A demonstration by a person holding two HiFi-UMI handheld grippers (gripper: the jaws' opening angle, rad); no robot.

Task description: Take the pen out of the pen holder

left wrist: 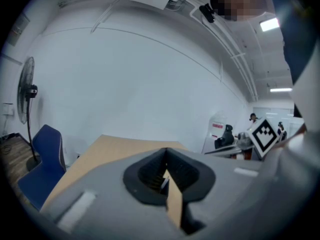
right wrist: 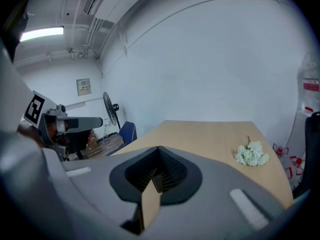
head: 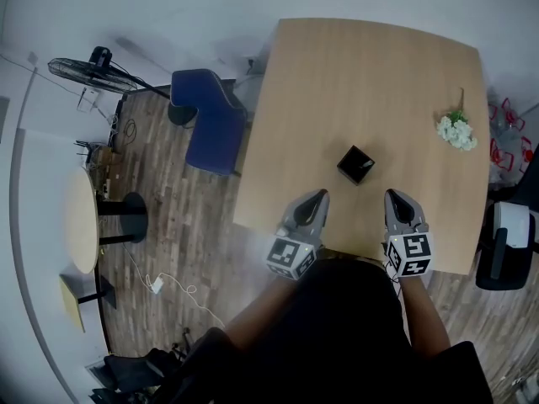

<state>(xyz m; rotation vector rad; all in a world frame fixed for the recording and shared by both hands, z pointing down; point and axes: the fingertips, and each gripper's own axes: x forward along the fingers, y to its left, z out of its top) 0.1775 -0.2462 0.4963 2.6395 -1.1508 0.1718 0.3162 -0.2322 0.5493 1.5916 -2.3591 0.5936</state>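
A small black square pen holder [head: 356,164] stands on the wooden table [head: 362,66], near its front edge. A thin pale pen seems to lean inside it, too small to be sure. My left gripper [head: 320,194] and my right gripper [head: 395,194] hover over the table's near edge, just short of the holder, one on each side. The jaws of both are shut with nothing between them. In the left gripper view the left gripper [left wrist: 166,155] hides the holder. The right gripper [right wrist: 158,152] hides it likewise in the right gripper view.
A bunch of white flowers [head: 456,130] [right wrist: 252,154] lies at the table's right side. A blue chair [head: 210,118] stands at the table's left edge, with a standing fan [head: 93,70] beyond it. A black chair [head: 506,249] is on the right and a small round table [head: 82,220] on the far left.
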